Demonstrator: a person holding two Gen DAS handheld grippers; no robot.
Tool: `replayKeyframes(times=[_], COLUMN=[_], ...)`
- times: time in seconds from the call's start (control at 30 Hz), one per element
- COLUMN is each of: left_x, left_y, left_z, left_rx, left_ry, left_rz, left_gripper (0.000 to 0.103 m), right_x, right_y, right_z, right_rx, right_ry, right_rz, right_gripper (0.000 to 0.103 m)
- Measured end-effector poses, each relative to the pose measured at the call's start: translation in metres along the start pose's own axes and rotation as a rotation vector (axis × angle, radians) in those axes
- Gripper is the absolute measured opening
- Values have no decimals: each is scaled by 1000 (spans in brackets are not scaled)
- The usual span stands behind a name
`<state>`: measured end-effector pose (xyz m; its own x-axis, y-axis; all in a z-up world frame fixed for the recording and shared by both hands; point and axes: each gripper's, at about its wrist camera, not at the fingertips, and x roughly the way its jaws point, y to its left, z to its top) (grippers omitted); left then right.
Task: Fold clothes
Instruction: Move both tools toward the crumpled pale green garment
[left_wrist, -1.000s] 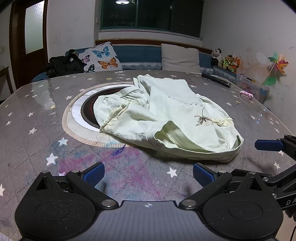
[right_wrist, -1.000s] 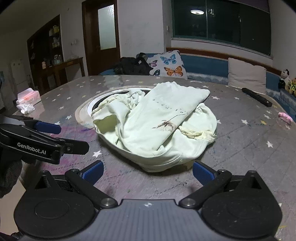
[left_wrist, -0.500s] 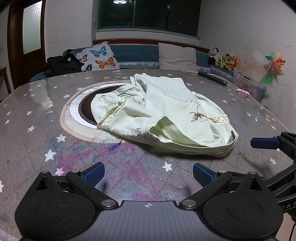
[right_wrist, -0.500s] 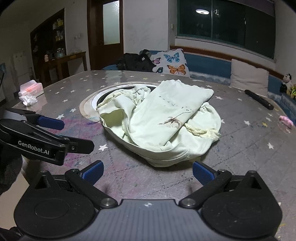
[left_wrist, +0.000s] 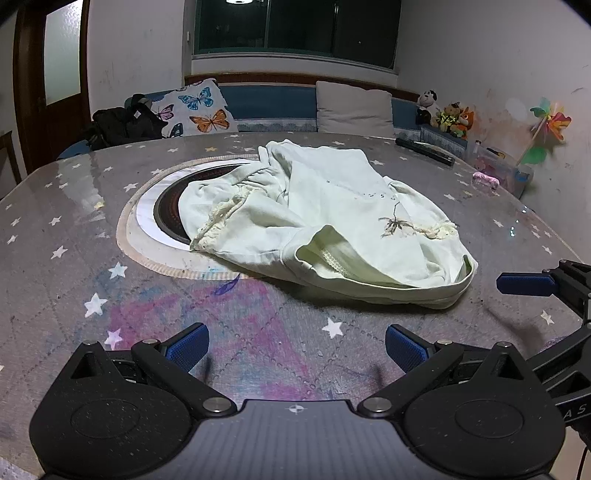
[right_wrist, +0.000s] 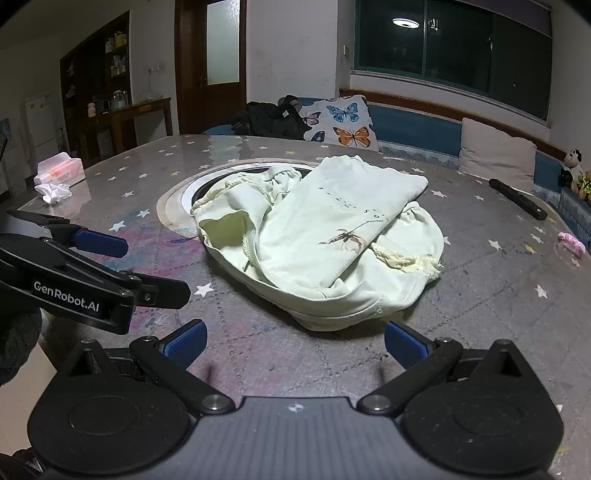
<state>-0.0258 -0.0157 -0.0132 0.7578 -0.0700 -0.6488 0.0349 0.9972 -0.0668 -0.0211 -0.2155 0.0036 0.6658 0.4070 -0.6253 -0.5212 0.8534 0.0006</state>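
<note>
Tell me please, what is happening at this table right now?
A person holds a two-finger tool in each hand over a star-patterned table. A pale green garment lies crumpled there, partly over a round inset. The left tool and the right tool are both open, short of the cloth. Folding has not begun.

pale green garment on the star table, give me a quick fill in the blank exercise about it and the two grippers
1. The pale green garment lies crumpled on the table, partly covering a round ____ set into it.
2. Both the left gripper and the right gripper have their jaws ____.
3. The cushion on the bench behind the table is printed with ____.
4. The print on the garment shows a ____.

Missing words: cooktop; open; butterflies; flower
</note>
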Motion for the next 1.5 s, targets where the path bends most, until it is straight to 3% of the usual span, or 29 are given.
replayKeyframes(times=[1.5], left_x=[25], left_y=[8], left_z=[9], left_rx=[-14], left_ry=[63], left_rz=[18], left_gripper=[103], right_x=[28], right_y=[-11], right_z=[5], right_rx=[31], right_ry=[63], right_rz=[22], right_gripper=[103])
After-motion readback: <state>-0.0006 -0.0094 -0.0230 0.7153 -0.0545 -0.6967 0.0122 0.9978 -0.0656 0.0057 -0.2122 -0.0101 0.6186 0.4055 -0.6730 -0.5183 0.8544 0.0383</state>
